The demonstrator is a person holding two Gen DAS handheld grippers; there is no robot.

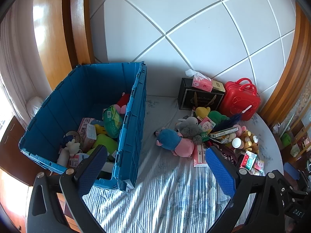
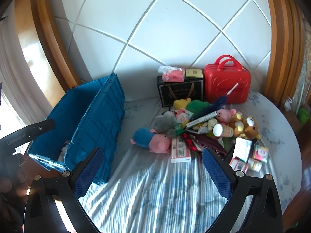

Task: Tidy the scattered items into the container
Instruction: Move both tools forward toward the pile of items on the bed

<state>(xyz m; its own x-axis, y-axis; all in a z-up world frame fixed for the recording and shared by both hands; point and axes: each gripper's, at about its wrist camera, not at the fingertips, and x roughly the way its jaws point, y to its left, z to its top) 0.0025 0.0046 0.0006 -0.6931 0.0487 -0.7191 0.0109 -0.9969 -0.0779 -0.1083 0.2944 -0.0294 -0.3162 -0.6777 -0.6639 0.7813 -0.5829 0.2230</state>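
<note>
Status: task partly complete. The blue crate (image 1: 134, 120) stands on the striped bed sheet (image 1: 165, 184) at the left and already contains part of the load: a green packet (image 1: 111, 121), pink cartons, a white plush figure and a red-and-pink soft toy lie on its floor.

Remaining load: a pile (image 2: 204, 130) lies on the sheet to the right of the crate, apart from it. The pile includes a blue-and-pink plush pig (image 2: 151, 138), a grey plush, a brown bear plush (image 2: 247, 126), a white-capped bottle (image 2: 221, 130), flat cartons and small packets. Behind the pile, against the headboard, stand a black gift bag (image 2: 180, 92) carrying a pink tissue pack, and a red toy case (image 2: 227, 84).

Left gripper (image 1: 155, 172): jaws spread wide, nothing between them, positioned above the sheet at the crate's near corner.

Right gripper (image 2: 153, 172): jaws spread wide, empty, pointing toward the pile.

Assessment: most items appear still outside the crate.
</note>
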